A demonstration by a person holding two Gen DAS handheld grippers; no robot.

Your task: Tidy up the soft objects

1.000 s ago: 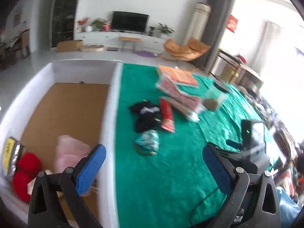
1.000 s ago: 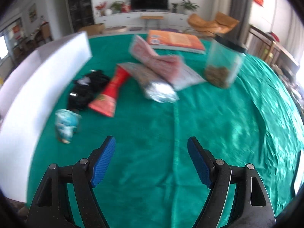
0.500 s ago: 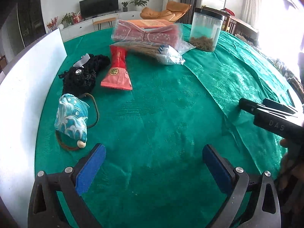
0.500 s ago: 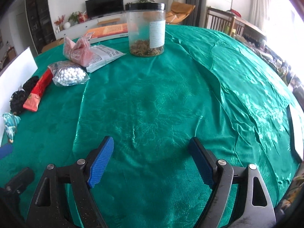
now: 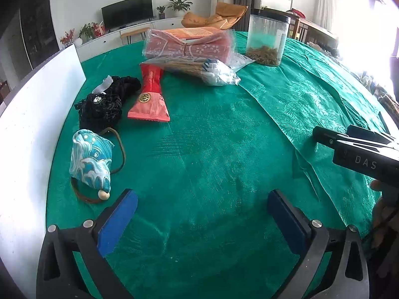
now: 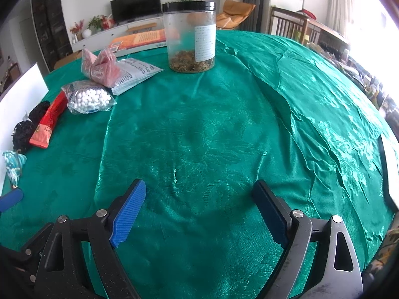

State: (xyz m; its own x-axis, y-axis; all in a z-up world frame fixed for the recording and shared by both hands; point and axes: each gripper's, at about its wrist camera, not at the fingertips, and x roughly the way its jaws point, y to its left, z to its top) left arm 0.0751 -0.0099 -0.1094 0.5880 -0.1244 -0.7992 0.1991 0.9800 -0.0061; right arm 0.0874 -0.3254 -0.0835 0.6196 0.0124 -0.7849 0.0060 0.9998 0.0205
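In the left wrist view the right gripper point(image 5: 359, 147) is cut off by the right edge, so its fingertips stay out of sight, and the white box wall point(image 5: 27, 129) runs off the left edge with its inside hidden. In the right wrist view the blue patterned pouch point(image 6: 13, 168) is clipped at the left edge and the black mesh bag point(image 6: 25, 129) lies partly behind the red packet point(image 6: 48, 122). The label on the clear jar point(image 6: 190, 37) carries print too small to read, and the window side washes out to white.

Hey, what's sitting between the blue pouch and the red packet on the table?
In the left wrist view, the black mesh bag lies between the blue pouch and the red packet, beside the white box wall.
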